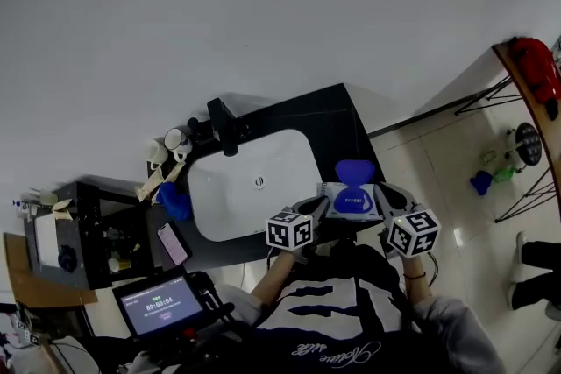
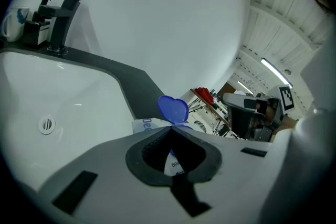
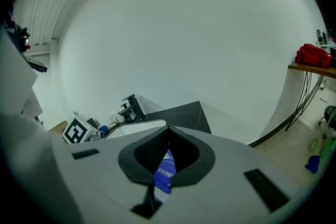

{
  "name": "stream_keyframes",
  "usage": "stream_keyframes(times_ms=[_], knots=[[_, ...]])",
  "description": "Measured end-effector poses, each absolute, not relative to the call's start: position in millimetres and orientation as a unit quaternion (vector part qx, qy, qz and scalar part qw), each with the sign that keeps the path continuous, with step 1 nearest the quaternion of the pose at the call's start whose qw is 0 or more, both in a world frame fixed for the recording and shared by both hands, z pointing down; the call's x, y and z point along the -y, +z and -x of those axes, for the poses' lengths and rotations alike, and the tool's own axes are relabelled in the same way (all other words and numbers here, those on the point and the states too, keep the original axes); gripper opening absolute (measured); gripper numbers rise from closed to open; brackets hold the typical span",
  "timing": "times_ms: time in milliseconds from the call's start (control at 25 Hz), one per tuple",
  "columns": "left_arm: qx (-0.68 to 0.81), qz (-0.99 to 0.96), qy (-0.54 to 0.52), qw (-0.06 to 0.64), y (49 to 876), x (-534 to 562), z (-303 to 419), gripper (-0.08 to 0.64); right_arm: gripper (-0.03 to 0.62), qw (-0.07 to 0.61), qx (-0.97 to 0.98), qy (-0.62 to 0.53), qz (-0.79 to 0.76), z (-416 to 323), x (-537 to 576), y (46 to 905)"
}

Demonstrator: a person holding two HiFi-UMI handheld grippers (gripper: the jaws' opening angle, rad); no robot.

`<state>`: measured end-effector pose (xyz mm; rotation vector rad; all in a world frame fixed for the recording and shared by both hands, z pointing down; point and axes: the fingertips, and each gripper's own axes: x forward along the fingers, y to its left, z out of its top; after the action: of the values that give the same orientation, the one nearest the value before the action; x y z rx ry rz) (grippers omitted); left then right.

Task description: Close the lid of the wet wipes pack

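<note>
Fingers point(image 2: 94, 165) of left gripper point(image 1: 322, 206) and right gripper point(image 1: 379, 195) pinch wet wipes pack point(image 1: 350, 204), lid point(image 1: 354, 172) open, print illegible.

the wet wipes pack point(image 1: 349, 203) is seen as soft, shiny plastic film with a glossy blue plastic lid point(image 1: 354, 172), the counter point(image 1: 337, 114) as dark and matt, its basin point(image 1: 280, 166) as smooth glossy white, the tap point(image 1: 224, 127) as matt black metal.

one wet wipes pack point(image 1: 349, 202), two grippers point(image 1: 319, 208) point(image 1: 384, 195), one sink point(image 1: 230, 204), one faucet point(image 1: 223, 126), one phone point(image 1: 173, 243).
</note>
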<state>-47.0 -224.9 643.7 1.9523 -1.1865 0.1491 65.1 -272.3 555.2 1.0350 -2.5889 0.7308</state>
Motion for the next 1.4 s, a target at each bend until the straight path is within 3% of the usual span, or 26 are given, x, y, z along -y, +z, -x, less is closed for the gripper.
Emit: stream_keyframes(times_ms=[240,720,1400], knots=[[0.485,-0.736,0.045,0.47,664.3,229.0,49.3,0.0,-0.011,0.2,0.887,0.254,-0.331,-79.0,312.3,596.0],[0.502,-0.707,0.034,0.496,668.5,233.3,60.5,0.0,-0.011,0.313,0.876,0.262,-0.256,-68.4,363.5,662.5],[0.495,-0.71,0.033,0.501,663.8,236.6,54.5,0.0,-0.011,0.279,0.904,0.27,-0.179,-43.5,291.6,614.9]])
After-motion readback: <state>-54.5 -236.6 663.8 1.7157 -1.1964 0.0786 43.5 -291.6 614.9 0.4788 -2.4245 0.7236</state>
